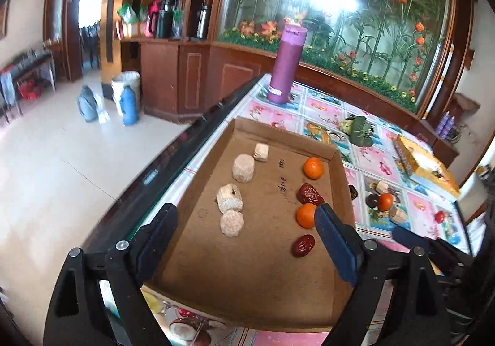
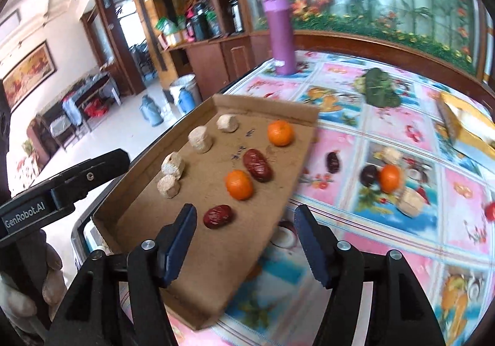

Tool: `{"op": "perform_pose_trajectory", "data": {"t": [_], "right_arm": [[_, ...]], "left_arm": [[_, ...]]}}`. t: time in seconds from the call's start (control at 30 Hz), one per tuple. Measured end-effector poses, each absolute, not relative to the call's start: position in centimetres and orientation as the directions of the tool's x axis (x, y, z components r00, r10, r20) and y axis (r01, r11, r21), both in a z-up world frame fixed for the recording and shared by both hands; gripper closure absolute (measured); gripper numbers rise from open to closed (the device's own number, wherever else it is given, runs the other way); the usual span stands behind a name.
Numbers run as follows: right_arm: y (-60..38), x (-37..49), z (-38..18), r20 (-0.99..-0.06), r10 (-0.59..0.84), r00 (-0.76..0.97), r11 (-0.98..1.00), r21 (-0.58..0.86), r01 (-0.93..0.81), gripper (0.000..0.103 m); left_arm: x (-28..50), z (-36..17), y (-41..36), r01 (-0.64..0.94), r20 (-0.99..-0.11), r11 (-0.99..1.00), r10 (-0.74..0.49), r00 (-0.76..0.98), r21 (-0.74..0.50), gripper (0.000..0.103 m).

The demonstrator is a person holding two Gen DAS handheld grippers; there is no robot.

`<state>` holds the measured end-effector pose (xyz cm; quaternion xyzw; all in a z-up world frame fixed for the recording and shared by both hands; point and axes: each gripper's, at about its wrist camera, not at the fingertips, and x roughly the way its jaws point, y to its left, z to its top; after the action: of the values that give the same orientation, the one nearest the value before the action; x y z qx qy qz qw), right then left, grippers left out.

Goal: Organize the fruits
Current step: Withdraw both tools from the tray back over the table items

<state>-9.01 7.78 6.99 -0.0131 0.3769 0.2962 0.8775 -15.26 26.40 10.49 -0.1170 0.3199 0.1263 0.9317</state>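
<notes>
A shallow cardboard tray lies on the table. Its left side holds a row of several beige blocks. Its right side holds two oranges and two red dates. My left gripper is open and empty over the tray's near part. My right gripper is open and empty at the tray's right edge. Loose on the table lie a dark date, a dark fruit, an orange and a beige block.
A purple cylinder stands at the table's far end. A green leafy bundle and a yellow box lie at the far right. The table's left edge drops to the floor.
</notes>
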Motion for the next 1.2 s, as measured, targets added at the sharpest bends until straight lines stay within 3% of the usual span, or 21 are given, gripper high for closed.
{"op": "perform_pose_trajectory", "data": {"t": [0.27, 1.2], "right_arm": [[2.1, -10.8, 7.5, -0.633, 0.498, 0.593, 0.863, 0.289, -0.415, 0.03], [-2.1, -12.2, 7.4, -0.611, 0.483, 0.627, 0.875, 0.332, -0.351, 0.024]], "left_arm": [[-16.3, 11.5, 21.7, -0.286, -0.586, 0.958, 0.241, 0.773, 0.017, 0.014], [-15.8, 10.3, 18.1, -0.177, -0.656, 0.984, 0.14, 0.742, 0.011, 0.014]]}}
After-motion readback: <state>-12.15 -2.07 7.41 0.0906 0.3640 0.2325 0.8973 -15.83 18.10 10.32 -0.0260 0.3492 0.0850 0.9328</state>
